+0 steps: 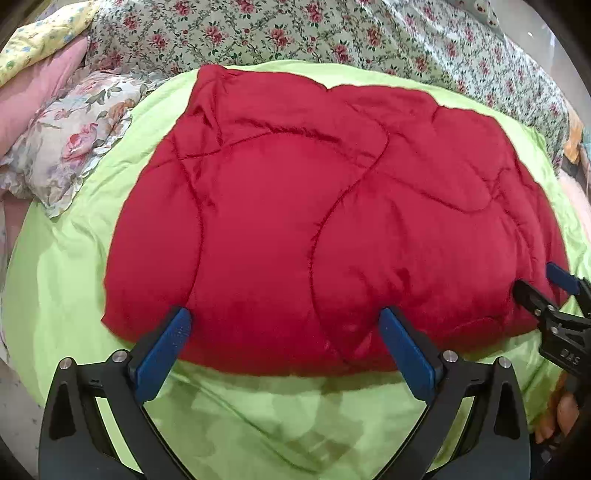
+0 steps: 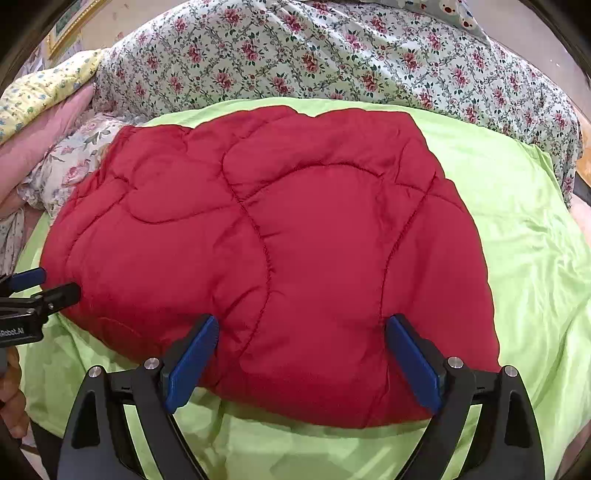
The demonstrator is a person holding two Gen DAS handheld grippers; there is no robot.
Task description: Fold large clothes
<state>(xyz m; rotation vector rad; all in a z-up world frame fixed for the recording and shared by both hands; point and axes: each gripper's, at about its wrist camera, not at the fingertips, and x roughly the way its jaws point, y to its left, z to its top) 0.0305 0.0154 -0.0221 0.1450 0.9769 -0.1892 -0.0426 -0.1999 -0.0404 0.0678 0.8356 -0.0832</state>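
A red quilted padded garment (image 1: 295, 221) lies folded in a thick pad on a lime green sheet (image 1: 74, 288); it also shows in the right wrist view (image 2: 277, 251). My left gripper (image 1: 284, 317) is open, its blue fingers spread over the garment's near edge, left of centre. My right gripper (image 2: 301, 325) is open, its fingers spread over the near edge further right. Each gripper shows at the other view's side: the right gripper (image 1: 539, 284) at the garment's right corner, the left gripper (image 2: 51, 284) at its left corner. Neither grips cloth.
The green sheet (image 2: 517, 258) covers a bed. A floral duvet (image 1: 332, 33) is heaped behind the garment. A flowered pillow (image 1: 70, 140), a pink pillow (image 1: 40, 92) and a yellow cloth (image 1: 40, 37) lie at the far left.
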